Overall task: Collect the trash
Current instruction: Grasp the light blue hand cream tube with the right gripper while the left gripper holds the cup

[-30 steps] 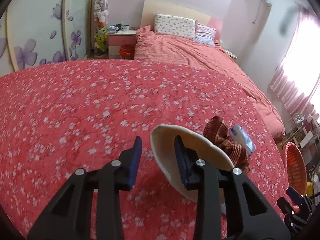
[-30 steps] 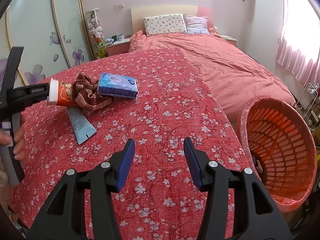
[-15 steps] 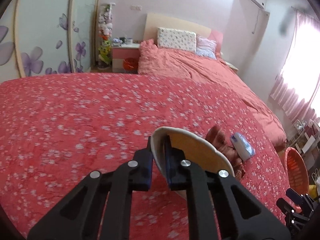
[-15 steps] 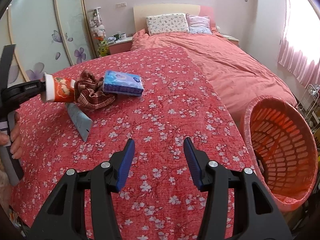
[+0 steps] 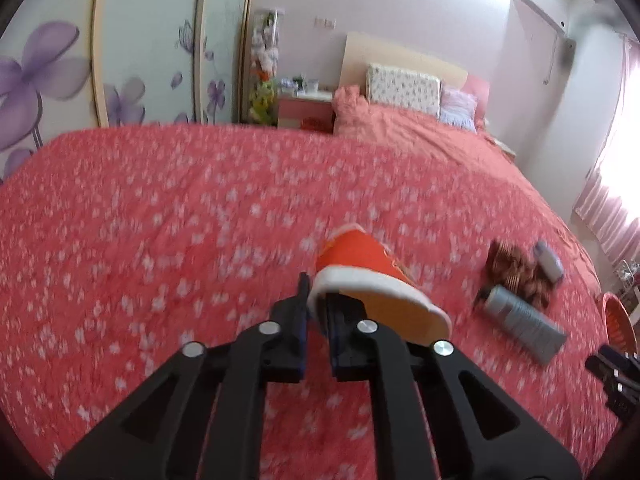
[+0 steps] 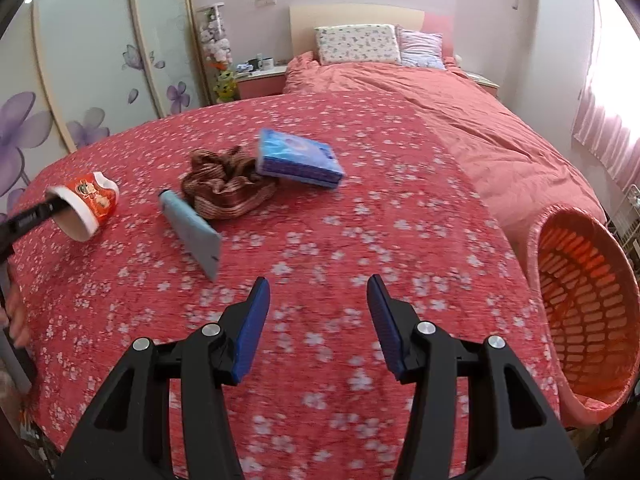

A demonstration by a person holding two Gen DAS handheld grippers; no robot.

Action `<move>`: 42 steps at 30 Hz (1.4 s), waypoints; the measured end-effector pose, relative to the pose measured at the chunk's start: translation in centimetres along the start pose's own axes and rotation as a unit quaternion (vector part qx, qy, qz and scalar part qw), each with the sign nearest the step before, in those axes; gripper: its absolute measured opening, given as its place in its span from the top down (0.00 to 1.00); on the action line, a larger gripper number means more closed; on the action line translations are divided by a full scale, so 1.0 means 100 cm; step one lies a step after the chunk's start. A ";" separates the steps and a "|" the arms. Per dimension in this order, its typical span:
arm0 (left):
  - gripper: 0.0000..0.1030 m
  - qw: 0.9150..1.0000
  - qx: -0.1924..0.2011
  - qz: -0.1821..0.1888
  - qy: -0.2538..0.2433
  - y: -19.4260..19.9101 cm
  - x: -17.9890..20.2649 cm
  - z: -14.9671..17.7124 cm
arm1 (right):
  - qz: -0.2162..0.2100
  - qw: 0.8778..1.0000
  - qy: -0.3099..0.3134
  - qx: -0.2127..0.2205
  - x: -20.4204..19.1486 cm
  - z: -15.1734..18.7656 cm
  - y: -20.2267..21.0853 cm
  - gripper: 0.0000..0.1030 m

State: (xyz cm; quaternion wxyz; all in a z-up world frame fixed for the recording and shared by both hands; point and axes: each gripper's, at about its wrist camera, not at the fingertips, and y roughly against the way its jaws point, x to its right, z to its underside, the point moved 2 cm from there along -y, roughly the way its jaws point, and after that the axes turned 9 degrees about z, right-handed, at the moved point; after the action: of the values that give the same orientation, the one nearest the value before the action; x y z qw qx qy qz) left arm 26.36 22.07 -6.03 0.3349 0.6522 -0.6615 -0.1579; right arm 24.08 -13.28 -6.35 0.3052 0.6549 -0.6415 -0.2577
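My left gripper [image 5: 316, 312] is shut on the rim of an orange paper cup [image 5: 372, 276] and holds it above the red flowered bedspread; the cup also shows at the left of the right wrist view [image 6: 90, 204]. My right gripper [image 6: 318, 320] is open and empty above the bedspread. A grey-blue tube [image 6: 192, 232], a brown checked cloth [image 6: 224, 188] and a blue tissue pack [image 6: 298, 158] lie on the bedspread beyond it. An orange mesh basket [image 6: 584, 304] stands at the bed's right edge.
The tube [image 5: 520, 320], the cloth [image 5: 516, 272] and the tissue pack [image 5: 548, 260] show to the right in the left wrist view. Pillows [image 6: 356, 44] and a headboard lie at the far end. Wardrobe doors with purple flowers [image 6: 80, 80] are on the left.
My left gripper closed on the cup's rim, lifted it and swung left, away from the cloth. My right gripper stayed open and shifted slightly.
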 end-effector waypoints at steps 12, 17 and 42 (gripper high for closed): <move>0.86 0.999 -0.038 -0.008 -0.003 -0.008 -0.007 0.010 | -0.013 1.000 0.026 0.002 -0.032 -0.007 0.005 0.50; 0.85 0.999 -0.039 -0.013 0.020 -0.010 -0.013 0.010 | -0.031 0.999 0.034 0.004 -0.051 -0.020 -0.001 0.50; 0.82 0.997 -0.049 -0.010 0.065 -0.009 -0.032 0.015 | -0.112 0.990 0.073 -0.050 -0.098 -0.001 0.005 0.64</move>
State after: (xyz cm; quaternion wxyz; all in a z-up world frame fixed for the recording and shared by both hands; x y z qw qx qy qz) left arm 25.82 24.75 -8.50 0.4076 0.6502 -0.6233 -0.1503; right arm 23.36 -3.52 -6.49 0.3531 0.7236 -0.5265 -0.2730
